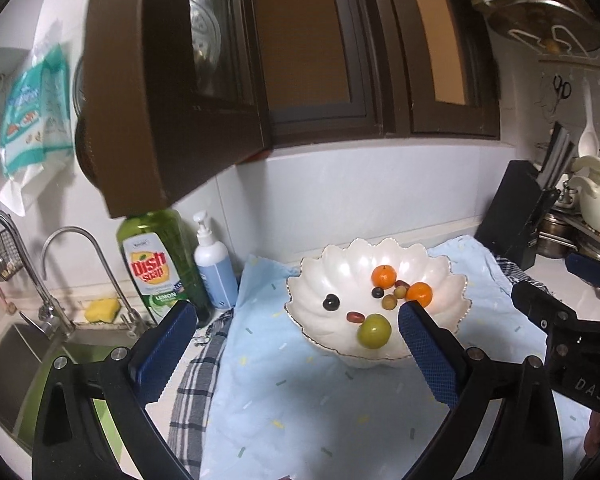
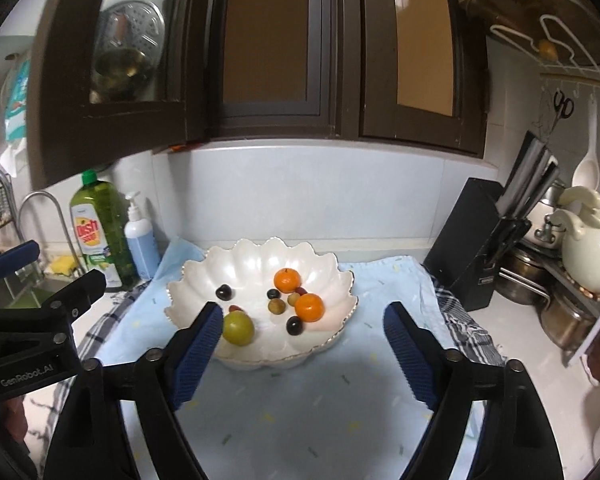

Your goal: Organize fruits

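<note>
A white scalloped bowl (image 1: 332,264) (image 2: 244,264) stands on a light blue cloth (image 1: 300,400) (image 2: 320,400). In it lie two oranges (image 1: 384,276) (image 2: 287,280), a green plum (image 1: 374,331) (image 2: 239,328), dark grapes (image 1: 331,303) (image 2: 224,292), small yellowish fruits (image 1: 389,301) (image 2: 276,306) and a red date (image 1: 355,316). My left gripper (image 1: 296,320) is open and empty, hovering in front of the bowl's left side. My right gripper (image 2: 302,324) is open and empty, in front of the bowl's right side.
A green dish soap bottle (image 1: 160,264) (image 2: 100,232), a blue pump bottle (image 1: 214,268) (image 2: 140,236), taps and a sink (image 1: 28,344) stand at the left. A black knife block (image 2: 480,240) (image 1: 516,212), a cream jug (image 2: 592,248) and pots are at the right. Dark cabinets hang above.
</note>
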The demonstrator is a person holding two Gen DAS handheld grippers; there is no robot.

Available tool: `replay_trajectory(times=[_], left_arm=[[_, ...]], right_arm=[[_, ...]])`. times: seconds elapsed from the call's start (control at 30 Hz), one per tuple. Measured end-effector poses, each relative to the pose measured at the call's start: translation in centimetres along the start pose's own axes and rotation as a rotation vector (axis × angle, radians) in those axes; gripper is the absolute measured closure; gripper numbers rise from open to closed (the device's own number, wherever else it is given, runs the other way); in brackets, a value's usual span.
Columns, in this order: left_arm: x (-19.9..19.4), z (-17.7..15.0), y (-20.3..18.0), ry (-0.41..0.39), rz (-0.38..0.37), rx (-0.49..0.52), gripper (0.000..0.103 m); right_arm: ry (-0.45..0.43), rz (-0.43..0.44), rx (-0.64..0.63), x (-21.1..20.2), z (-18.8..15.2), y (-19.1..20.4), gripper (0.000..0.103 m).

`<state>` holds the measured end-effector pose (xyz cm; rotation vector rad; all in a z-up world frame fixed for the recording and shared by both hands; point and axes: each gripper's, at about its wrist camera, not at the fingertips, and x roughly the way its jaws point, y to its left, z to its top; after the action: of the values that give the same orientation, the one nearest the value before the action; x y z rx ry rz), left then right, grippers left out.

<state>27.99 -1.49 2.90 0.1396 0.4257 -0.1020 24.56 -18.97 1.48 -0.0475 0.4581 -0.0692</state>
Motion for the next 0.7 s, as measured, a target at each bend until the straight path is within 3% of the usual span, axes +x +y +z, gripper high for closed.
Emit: replay_trajectory(times=[0.4,0.7], left_arm=[[-8.0,-1.5,-1.4,-0.047,0.040,-0.007,0.000],[-13.2,-3.4,-2.7,-0.054,0.005,-0.012,0.000]], right_arm=[[-0.044,0.016,-0.013,-7.3,-1.6,-1.0,0.014],[-0.052,0.020,-0.024,-12.5,-3.6,-2.1,0.014]])
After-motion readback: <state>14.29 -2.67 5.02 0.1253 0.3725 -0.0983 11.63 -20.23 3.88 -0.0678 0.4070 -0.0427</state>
